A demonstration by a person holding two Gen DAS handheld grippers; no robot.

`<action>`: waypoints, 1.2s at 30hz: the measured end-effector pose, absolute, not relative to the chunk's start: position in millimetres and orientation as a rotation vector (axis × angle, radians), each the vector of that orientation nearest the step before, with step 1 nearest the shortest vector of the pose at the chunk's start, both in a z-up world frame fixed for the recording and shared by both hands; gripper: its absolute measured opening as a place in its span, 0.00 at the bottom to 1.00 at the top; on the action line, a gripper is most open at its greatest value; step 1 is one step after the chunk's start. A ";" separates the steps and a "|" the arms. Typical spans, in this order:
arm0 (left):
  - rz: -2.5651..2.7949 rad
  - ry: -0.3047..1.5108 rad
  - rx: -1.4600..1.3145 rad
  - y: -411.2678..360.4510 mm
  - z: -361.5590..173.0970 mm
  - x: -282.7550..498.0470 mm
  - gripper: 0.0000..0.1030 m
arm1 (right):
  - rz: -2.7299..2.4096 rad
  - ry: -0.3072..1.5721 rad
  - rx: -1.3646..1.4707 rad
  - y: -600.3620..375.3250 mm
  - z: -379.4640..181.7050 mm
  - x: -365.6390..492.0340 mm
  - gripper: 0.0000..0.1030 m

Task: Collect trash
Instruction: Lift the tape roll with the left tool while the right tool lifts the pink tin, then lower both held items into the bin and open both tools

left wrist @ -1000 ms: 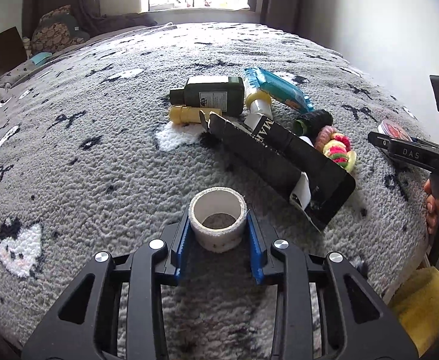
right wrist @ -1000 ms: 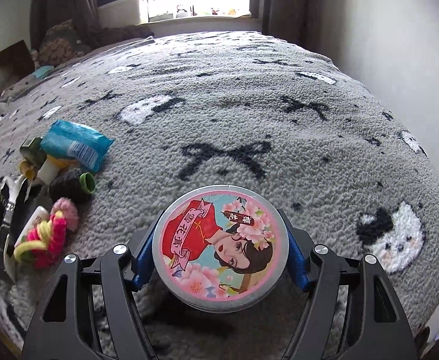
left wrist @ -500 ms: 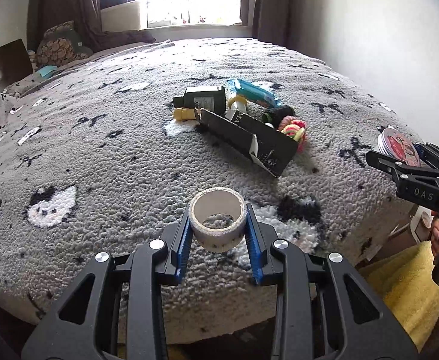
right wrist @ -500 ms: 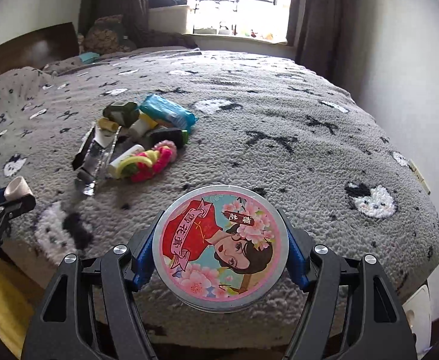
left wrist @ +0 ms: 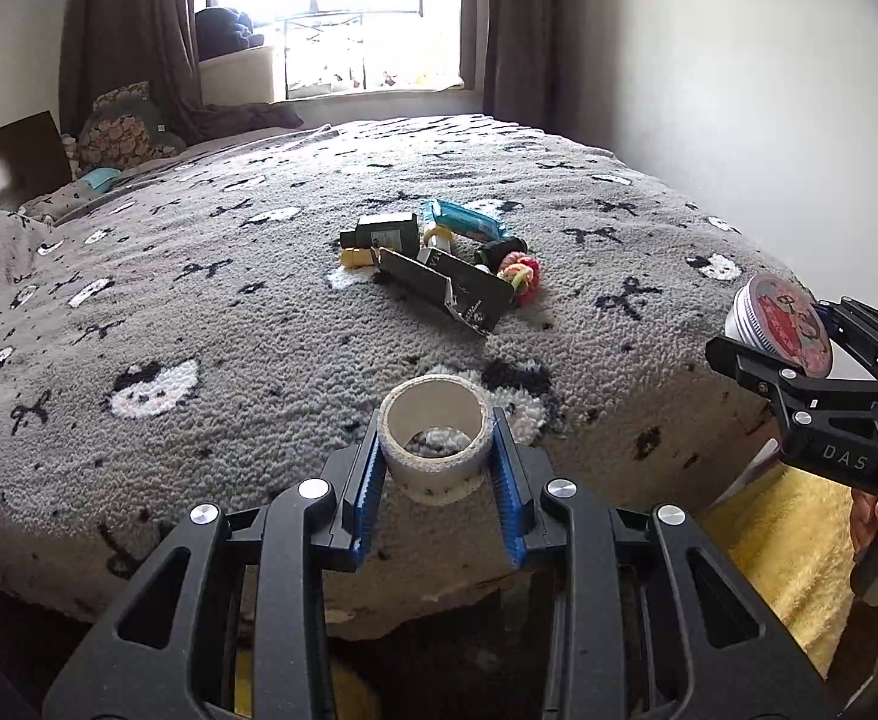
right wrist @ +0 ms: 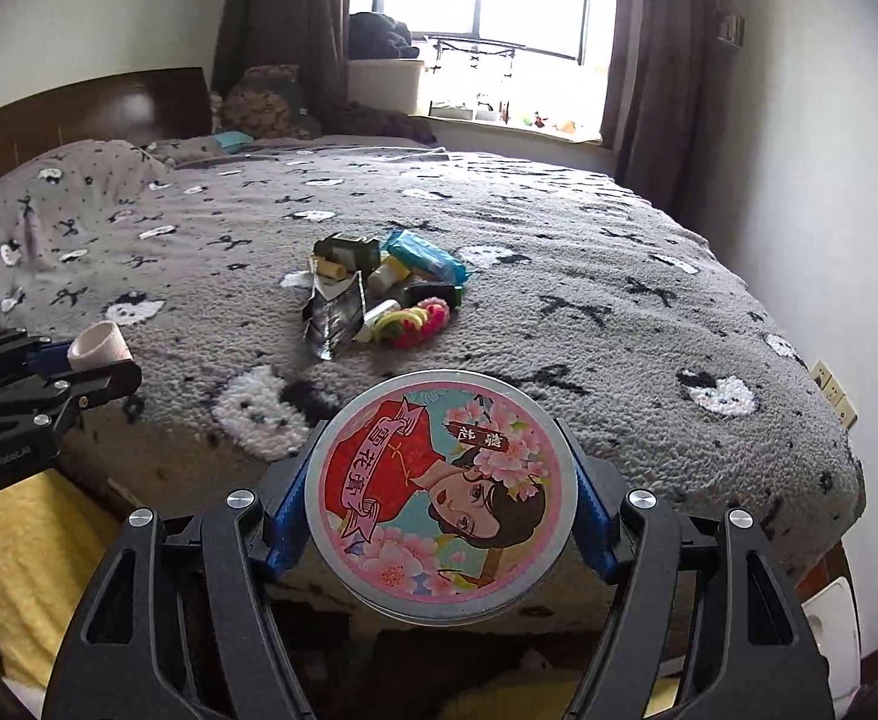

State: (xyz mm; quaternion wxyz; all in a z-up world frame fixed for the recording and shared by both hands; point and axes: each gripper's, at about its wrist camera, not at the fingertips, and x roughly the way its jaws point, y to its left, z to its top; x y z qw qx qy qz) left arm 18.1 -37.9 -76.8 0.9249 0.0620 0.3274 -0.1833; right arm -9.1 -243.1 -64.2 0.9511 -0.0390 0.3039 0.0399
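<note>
My left gripper [left wrist: 435, 450] is shut on a white tape roll [left wrist: 434, 441], held in the air off the bed's near edge; the roll also shows in the right wrist view [right wrist: 99, 345]. My right gripper [right wrist: 442, 510] is shut on a round tin [right wrist: 442, 501] with a pink and red picture lid, also held off the bed's edge; it shows in the left wrist view [left wrist: 778, 324]. A pile stays on the grey bed [left wrist: 228, 324]: a black carton [left wrist: 445, 291], a dark bottle [left wrist: 386, 231], a blue packet [left wrist: 466, 222] and coloured hair ties [left wrist: 523, 273].
Yellow cloth [left wrist: 781, 546] lies on the floor below the bed's edge. A white wall [left wrist: 739, 90] runs along the right. A window with dark curtains [right wrist: 487, 0] and a headboard [right wrist: 78, 114] stand beyond the bed.
Both grippers have drawn back from the bed and away from the pile, each still holding its object. The pile has not moved.
</note>
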 end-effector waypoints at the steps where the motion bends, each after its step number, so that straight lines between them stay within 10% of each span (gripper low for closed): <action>1: -0.377 0.678 0.122 -36.1 -79.0 13.1 0.30 | 0.089 0.622 -0.083 -240.3 -65.7 -12.4 0.69; 36: -0.392 1.135 0.127 -33.4 -254.3 -12.6 0.30 | 0.227 1.064 0.007 -197.5 -225.3 -17.3 0.69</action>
